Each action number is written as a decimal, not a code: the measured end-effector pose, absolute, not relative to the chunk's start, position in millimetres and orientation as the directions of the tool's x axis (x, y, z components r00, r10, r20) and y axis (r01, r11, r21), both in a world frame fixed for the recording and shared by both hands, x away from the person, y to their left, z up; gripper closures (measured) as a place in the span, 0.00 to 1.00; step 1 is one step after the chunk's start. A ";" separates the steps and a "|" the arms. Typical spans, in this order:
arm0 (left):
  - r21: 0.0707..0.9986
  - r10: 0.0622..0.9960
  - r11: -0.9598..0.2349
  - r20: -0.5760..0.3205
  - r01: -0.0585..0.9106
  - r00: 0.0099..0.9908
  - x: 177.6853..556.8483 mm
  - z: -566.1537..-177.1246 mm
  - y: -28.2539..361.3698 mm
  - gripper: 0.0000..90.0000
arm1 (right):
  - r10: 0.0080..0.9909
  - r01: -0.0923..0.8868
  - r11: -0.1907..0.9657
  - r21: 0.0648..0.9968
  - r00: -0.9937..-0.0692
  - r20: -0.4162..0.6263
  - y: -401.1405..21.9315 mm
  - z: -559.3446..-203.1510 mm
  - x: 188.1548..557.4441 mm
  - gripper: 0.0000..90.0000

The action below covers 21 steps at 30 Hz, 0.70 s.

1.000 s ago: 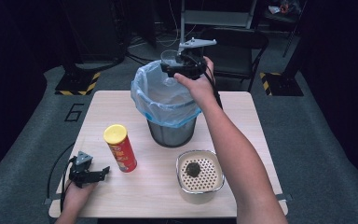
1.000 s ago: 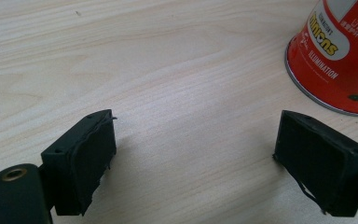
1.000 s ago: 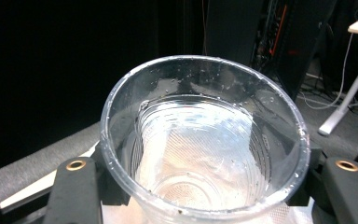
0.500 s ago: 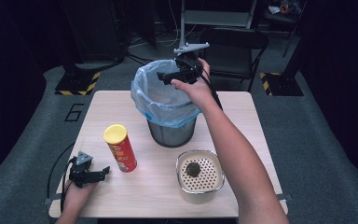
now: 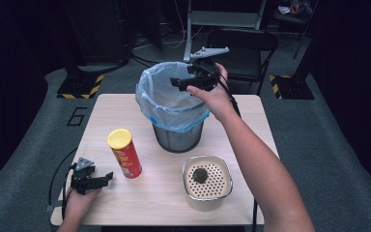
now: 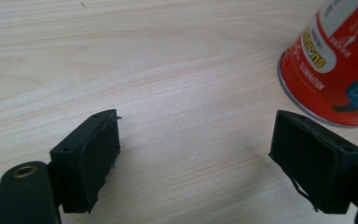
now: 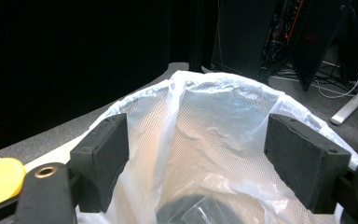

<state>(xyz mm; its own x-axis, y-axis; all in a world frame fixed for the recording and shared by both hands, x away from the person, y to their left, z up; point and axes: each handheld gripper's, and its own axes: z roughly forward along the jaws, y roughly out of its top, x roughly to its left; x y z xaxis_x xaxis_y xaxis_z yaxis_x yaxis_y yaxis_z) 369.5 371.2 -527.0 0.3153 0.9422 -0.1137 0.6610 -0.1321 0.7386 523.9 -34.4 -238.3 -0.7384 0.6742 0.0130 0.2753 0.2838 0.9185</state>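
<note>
High view is showing the right gripper [image 5: 181, 85] hovering empty, jaws just narrowing though apart, above the lined bin [image 5: 176, 108], while the upright can [image 5: 124, 153] is standing just beside the left gripper [image 5: 107, 177], jaws likewise.

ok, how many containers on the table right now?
3. A mesh bin with a blue liner stands at the back centre, a red chip can with a yellow lid front left, and a perforated-lid tin front right. None seems hidden.

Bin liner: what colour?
Pale translucent blue, on the bin liner folded over the mesh bin's rim; clearest in the high view.
</note>
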 end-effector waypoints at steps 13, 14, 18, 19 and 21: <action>0.765 0.927 -0.171 -0.088 0.621 0.364 361.9 -512.0 363.7 0.16 | 0.660 0.227 0.309 0.924 -0.750 -0.036 -70.0 -254.6 493.5 0.33; 0.765 0.925 -0.175 -0.088 0.620 0.370 361.2 -510.6 363.0 0.16 | 0.661 0.226 0.301 0.926 -0.750 -0.031 -73.9 -255.6 491.6 0.33; 0.774 0.914 -0.159 -0.118 0.613 0.387 357.9 -505.8 358.2 0.15 | 0.667 0.222 0.277 0.935 -0.744 -0.020 -90.8 -257.9 483.5 0.34; 0.775 0.911 -0.170 -0.113 0.609 0.397 356.9 -503.8 357.3 0.15 | 0.669 0.221 0.270 0.937 -0.743 -0.018 -94.0 -258.2 481.5 0.34; 0.784 0.907 -0.171 -0.110 0.597 0.405 355.2 -501.9 354.4 0.15 | 0.672 0.208 0.270 0.940 -0.740 -0.029 -103.9 -258.8 475.9 0.34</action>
<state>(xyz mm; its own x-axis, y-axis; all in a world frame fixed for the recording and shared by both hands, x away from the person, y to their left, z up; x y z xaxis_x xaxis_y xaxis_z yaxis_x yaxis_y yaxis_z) 355.2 354.4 -501.9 0.4054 0.9075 -0.1101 0.5966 -0.1714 0.7840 475.9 -103.9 -258.8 -0.7397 0.6723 -0.0292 0.2084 0.2702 0.9400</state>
